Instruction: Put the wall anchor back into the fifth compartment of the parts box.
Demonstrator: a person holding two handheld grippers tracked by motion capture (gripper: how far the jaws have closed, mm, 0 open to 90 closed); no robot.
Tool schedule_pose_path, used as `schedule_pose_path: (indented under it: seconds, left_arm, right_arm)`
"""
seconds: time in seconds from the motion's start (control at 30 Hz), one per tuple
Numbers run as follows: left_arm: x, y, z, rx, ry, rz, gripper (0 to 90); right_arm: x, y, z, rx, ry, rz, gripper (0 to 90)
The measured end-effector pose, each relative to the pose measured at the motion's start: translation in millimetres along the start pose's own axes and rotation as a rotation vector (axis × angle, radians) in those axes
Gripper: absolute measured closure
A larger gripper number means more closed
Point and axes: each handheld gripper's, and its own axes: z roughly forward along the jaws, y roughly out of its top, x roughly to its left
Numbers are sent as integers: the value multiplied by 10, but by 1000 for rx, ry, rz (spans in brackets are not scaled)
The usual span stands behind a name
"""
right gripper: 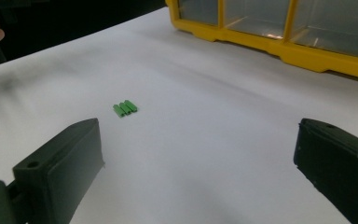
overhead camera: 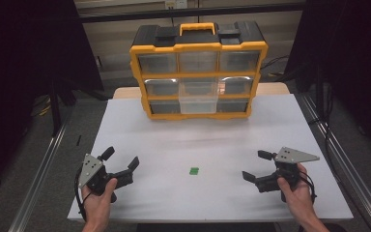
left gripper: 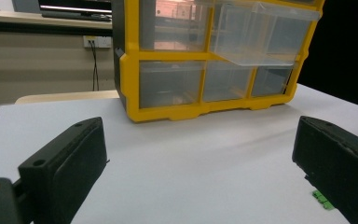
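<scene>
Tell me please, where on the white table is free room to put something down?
The widest bare patch lies between the yellow drawer cabinet and the small green part. Bare strips also separate that part from the left gripper and the right gripper. Room is tightest under the pulled-out clear drawer.

No readable text, label or number appears anywhere.

A white tabletop (overhead camera: 174, 140) carries a yellow-and-black drawer cabinet (overhead camera: 198, 70) at the middle of its far edge, with its middle clear drawer (overhead camera: 198, 99) pulled out. A small green piece (overhead camera: 193, 170) lies toward the near edge, about midway between the two grippers. The left gripper (overhead camera: 121, 159) sits by the near left corner and the right gripper (overhead camera: 256, 166) by the near right corner, both with jaws apart and empty.
</scene>
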Motion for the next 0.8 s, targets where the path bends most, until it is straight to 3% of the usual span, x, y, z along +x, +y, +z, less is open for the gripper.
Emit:
schedule_pose_path:
  seconds: [0.17, 0.2, 0.3, 0.33, 0.4, 0.43, 0.53, 0.7, 0.8]
  left_arm:
    - [-19, -1, 3, 1, -17, 13, 30]
    - [-18, -4, 2, 3, -28, 23, 30]
    - [-21, -8, 3, 12, -30, 35, 30]
    - [-43, -20, 29, -10, -27, 2, 30]
    - [-21, -21, 21, 24, -29, 41, 30]
    - [-31, -24, 34, 13, -28, 24, 31]
    - [-26, -22, 32, 15, -28, 27, 31]
    - [-36, -16, 9, 12, -10, 34, 33]
    - [-34, -8, 3, 19, -25, 44, 33]
  right_arm:
    - [51, 41, 118, 34, 35, -7, 8]
    - [63, 73, 162, 71, 75, 0, 8]
    - [93, 109, 206, 83, 100, -2, 7]
    - [132, 150, 274, 128, 110, -31, 8]
    - [144, 166, 304, 149, 125, -40, 7]
    - [163, 186, 358, 174, 145, -51, 10]
    - [224, 258, 534, 273, 212, -71, 18]
    - [270, 339, 666, 295, 240, -81, 20]
    - [275, 395, 771, 320, 268, -74, 30]
